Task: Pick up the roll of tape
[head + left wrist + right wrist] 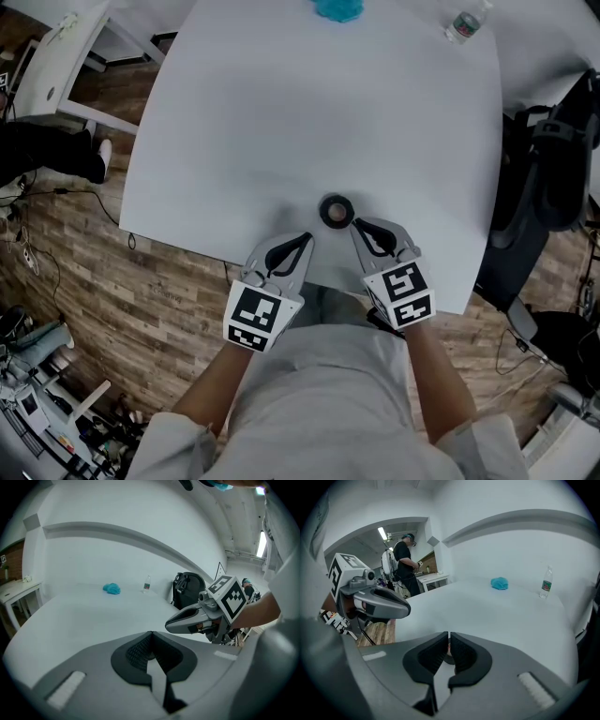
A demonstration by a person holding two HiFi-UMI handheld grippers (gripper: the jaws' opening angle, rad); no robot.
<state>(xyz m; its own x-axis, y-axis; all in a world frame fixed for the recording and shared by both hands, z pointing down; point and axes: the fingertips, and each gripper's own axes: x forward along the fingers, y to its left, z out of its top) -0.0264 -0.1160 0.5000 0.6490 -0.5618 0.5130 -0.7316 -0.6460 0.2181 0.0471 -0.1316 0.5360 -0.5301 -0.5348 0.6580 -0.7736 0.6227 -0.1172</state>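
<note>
Looking down from the head view, I get a white table (309, 122) filling most of the frame, with wood floor (159, 291) round it and a dark office chair (548, 178) off its right edge. My left gripper (306, 239) and right gripper (358, 225) both sit low over the near edge of the table, tips angled in toward each other.

Left gripper (151, 634): jaws together, nothing in them. Right gripper (448, 634): jaws closed to a hairline slit, nothing gripped that I can see.

The roll of tape (337, 211) is black and lies flat on the table near its near edge. It is just ahead of the two tips and between them, closer to the right one; I can't tell if that tip touches it.

At the far end of the table are a blue crumpled thing (337, 9) and a small clear bottle (466, 22), upright, well apart from the tape.
</note>
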